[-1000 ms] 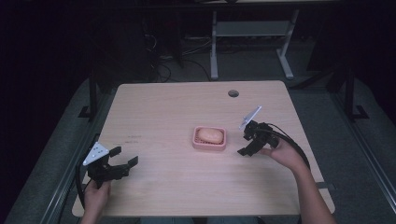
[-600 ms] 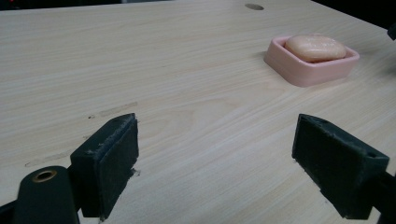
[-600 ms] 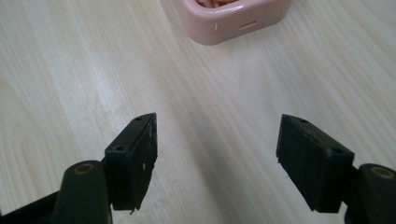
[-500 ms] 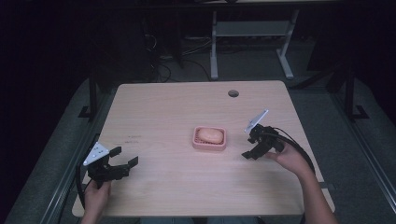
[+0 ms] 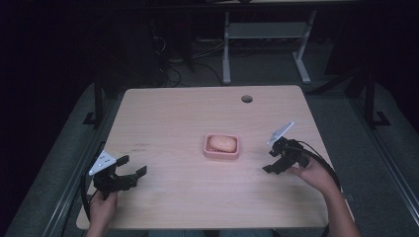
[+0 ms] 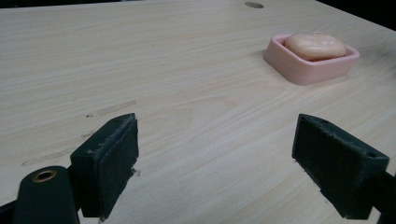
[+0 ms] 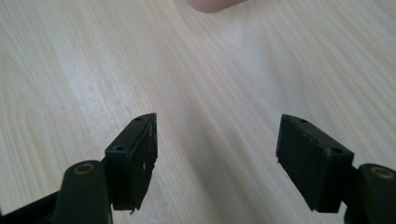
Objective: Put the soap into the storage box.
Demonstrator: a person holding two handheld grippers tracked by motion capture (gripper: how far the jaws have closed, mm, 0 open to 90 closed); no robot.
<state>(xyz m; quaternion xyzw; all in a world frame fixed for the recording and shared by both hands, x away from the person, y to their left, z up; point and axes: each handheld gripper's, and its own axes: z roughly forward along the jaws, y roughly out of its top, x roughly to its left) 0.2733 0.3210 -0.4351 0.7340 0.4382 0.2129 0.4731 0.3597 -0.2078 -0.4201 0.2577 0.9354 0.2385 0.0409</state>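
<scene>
While both grippers' fingers (image 5: 132, 165) gape empty, the soap dish (image 5: 222, 146) sits mid-table, well apart.

The bench (image 5: 163, 123) is a pale, light wood colour with fine straight grain running across it, plus a few faint darker scuff marks near the left side and one dark round hole (image 5: 246, 98) toward the far edge. The soap dish (image 5: 222, 146) is a soft pink, and the soap (image 5: 222, 143) in it is a paler peachy pink, maybe slightly yellowish, hard to say in this light. Both claws, left claw (image 5: 134, 166) and right claw (image 5: 270, 161), are matte black, each topped with a light grey plate. The floor around looks dark grey.
</scene>
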